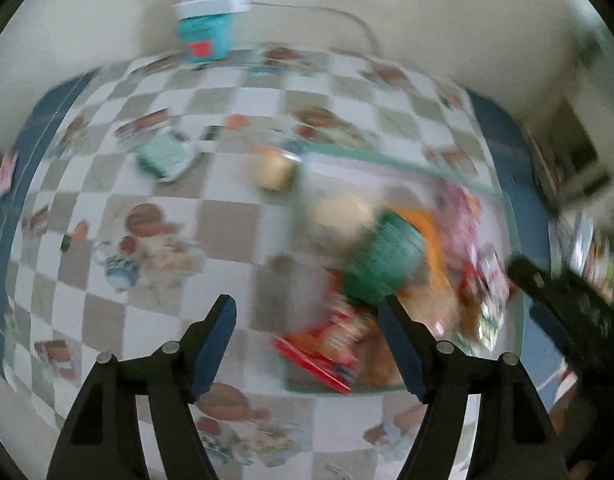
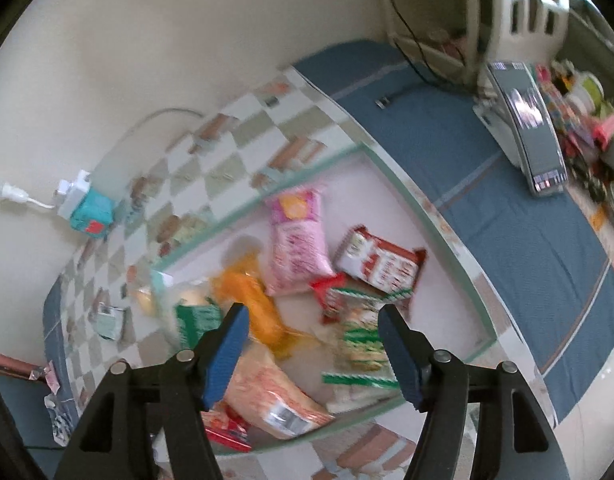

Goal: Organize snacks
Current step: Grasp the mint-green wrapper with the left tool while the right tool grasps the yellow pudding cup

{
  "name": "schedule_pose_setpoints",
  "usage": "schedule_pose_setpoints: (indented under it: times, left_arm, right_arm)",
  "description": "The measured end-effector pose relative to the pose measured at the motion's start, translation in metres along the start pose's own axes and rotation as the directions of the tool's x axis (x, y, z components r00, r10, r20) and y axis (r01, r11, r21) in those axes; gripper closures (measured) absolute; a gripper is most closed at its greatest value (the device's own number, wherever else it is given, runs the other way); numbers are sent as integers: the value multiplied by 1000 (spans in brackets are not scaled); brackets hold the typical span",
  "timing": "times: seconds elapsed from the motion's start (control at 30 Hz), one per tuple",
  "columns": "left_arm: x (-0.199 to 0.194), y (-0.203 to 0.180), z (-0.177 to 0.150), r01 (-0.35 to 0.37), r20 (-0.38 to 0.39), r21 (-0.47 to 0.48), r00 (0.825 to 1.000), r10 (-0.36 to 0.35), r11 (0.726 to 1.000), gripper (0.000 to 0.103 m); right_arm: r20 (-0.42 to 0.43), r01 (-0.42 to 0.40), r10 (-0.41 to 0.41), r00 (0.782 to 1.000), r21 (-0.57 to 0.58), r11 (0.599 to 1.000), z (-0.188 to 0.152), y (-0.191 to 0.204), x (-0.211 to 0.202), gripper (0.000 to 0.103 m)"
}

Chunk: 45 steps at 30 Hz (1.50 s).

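Both grippers, left and right, hang half open and empty over the tray. Inside it, left to right, lie a green box, orange bag, pink bag and red pack: probably light, crinkly, slippery; pinch at a sealed edge

Both wrist cameras look steeply down, sharing the snack tray.

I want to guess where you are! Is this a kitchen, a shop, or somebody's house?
Probably somebody's home, at a dining or kitchen table. A checkered tablecloth printed with food pictures covers it, a tray holds snack packets like the pink packet, and a plug sits in the plain wall.
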<state>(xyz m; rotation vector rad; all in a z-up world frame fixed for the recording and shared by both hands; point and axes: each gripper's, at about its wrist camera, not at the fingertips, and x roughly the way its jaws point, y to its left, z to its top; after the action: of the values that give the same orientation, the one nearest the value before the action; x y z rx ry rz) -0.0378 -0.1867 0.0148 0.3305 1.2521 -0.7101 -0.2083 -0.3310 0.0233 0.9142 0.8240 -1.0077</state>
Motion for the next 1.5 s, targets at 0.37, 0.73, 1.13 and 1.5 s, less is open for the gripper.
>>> schedule_pose_setpoints:
  times: [0.37, 0.73, 1.13, 1.5]
  left_arm:
    - [26, 147, 74, -107, -72, -150, 993, 97, 983, 27]
    - [69, 138, 126, -92, -69, 175, 992, 106, 980, 12]
    - [120, 126, 144, -135, -97, 250, 982, 163, 959, 12]
    - [135, 137, 154, -150, -96, 225, 980, 175, 963, 23]
  right_arm:
    - [-85, -131, 111, 990, -292, 947, -1, 144, 32, 32]
    - [-266, -142, 30, 964, -412, 900, -10, 217, 110, 33]
    - [-323, -131, -19, 946, -437, 890, -10, 230, 146, 41]
    - [-290, -73, -87, 953, -500, 863, -9, 248, 170, 56]
